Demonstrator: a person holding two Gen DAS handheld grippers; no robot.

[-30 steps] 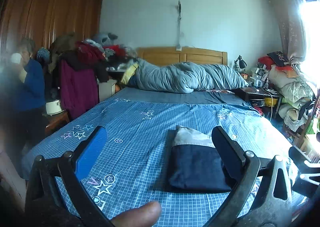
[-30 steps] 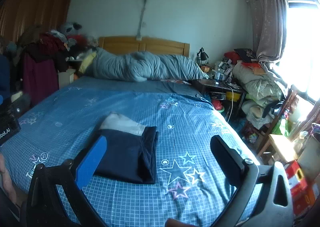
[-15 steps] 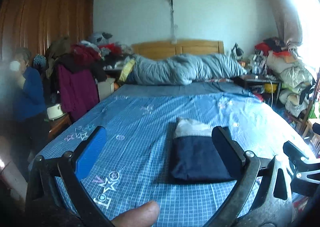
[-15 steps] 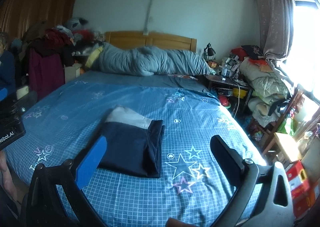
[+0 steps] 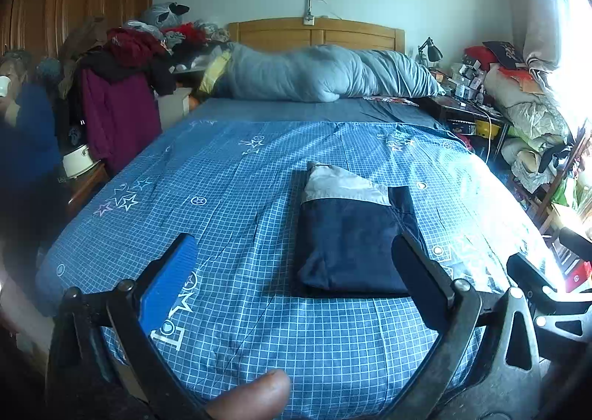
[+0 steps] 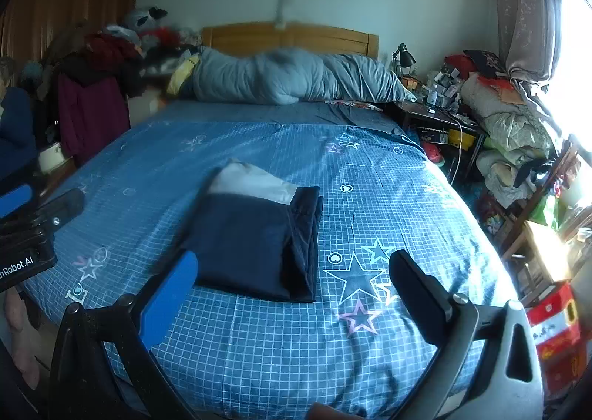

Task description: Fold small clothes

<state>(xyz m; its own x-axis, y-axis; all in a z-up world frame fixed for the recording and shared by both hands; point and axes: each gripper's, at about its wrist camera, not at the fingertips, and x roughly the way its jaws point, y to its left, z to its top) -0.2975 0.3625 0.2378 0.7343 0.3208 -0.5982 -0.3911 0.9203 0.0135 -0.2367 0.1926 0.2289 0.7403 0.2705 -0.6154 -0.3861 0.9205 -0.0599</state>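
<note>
A folded dark navy garment with a grey band (image 5: 351, 235) lies flat on the blue checked bedsheet (image 5: 236, 168); it also shows in the right wrist view (image 6: 255, 238). My left gripper (image 5: 292, 253) is open and empty, held above the bed's near edge, with the garment just ahead and to its right. My right gripper (image 6: 292, 268) is open and empty, held above the near edge, with the garment ahead and slightly left. Neither gripper touches the cloth.
A rolled grey duvet (image 5: 322, 74) lies along the wooden headboard. A pile of clothes (image 5: 122, 61) stands left of the bed, near a person in blue (image 5: 22, 124). Cluttered shelves, bedding and a nightstand (image 6: 499, 124) fill the right side by the window.
Both grippers have tilted and shifted slightly, so the bed sits lower and nearer in both views. The folded garment has not moved. Both grippers stay open.
</note>
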